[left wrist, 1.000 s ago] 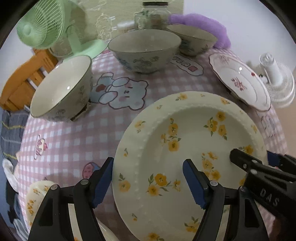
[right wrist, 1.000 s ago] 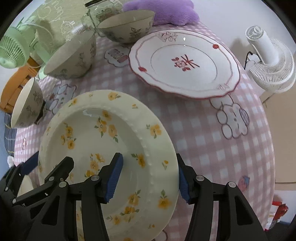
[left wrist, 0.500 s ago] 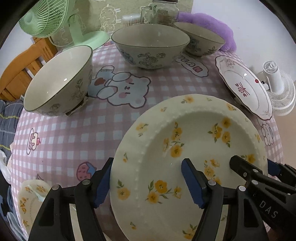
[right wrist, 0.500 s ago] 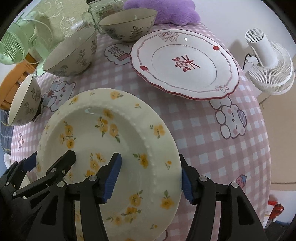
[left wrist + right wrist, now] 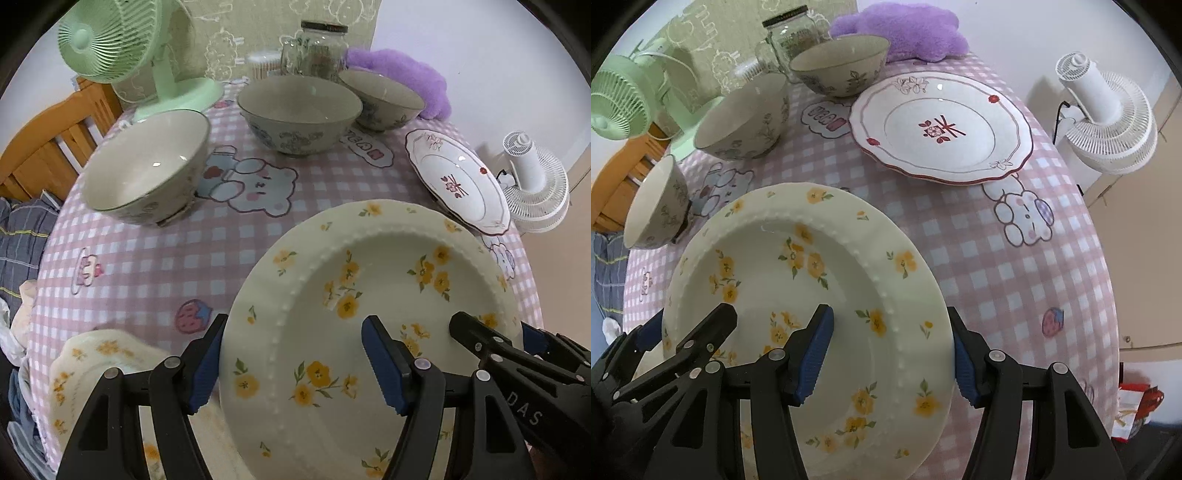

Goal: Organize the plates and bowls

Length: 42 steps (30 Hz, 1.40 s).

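Note:
A cream plate with yellow flowers (image 5: pixel 369 295) (image 5: pixel 812 280) is held above the pink checked tablecloth (image 5: pixel 147 258). My left gripper (image 5: pixel 295 362) is shut on its left rim, one finger over and one under. My right gripper (image 5: pixel 892 350) is shut on its right rim the same way. A second yellow-flowered plate (image 5: pixel 96 365) lies below at the table's near left. A white plate with red trim (image 5: pixel 942 129) (image 5: pixel 458 181) lies at the right. Three grey floral bowls stand behind: left (image 5: pixel 144 170), middle (image 5: pixel 299 110), far right (image 5: pixel 380 98).
A green fan (image 5: pixel 122 48) stands at the back left and a glass jar (image 5: pixel 317 48) behind the bowls. A purple plush (image 5: pixel 905 29) lies at the back. A white fan (image 5: pixel 1108 122) stands off the table's right edge. A wooden chair (image 5: pixel 44 147) is at the left.
Both grippers have lifted the yellow-flowered plate and drawn it back toward me. The second flowered plate has come more into view below at the left.

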Tool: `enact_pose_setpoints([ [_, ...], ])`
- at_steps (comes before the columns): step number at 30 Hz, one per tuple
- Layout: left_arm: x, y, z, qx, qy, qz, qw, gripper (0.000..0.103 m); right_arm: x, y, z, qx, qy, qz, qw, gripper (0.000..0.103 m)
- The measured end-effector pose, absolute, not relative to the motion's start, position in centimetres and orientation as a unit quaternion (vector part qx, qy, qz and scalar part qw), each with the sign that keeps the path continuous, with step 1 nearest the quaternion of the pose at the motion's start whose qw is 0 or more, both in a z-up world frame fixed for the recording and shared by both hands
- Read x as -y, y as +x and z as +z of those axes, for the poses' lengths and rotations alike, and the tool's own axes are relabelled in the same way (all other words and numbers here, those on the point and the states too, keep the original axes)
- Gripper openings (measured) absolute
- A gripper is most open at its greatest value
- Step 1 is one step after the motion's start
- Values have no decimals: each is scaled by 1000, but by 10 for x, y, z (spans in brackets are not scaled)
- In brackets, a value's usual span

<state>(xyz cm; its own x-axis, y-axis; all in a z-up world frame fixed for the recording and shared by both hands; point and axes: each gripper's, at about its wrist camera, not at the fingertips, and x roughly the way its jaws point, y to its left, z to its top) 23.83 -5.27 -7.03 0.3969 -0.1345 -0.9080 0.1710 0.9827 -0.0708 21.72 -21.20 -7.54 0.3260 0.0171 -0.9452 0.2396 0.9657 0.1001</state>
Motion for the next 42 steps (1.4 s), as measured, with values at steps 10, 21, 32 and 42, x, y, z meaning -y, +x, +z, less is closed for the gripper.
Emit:
enact_pose_setpoints([
  [10,15,208,-48,-522,11,-95,848,72,172,187,-49,-560,106,-67,819,64],
  [21,-59,169,-51,-531,-6,-63,845,72,100,163,-48,-566,83,-34,820,64],
  [32,-114,147,-77,-555,-25,-47,830,72,41,148,-65,-581,59,-15,812,64],
  [42,-123,151,-95,-572,-15,-43,819,73,24,152,-74,-585,41,-24,810,63],
])
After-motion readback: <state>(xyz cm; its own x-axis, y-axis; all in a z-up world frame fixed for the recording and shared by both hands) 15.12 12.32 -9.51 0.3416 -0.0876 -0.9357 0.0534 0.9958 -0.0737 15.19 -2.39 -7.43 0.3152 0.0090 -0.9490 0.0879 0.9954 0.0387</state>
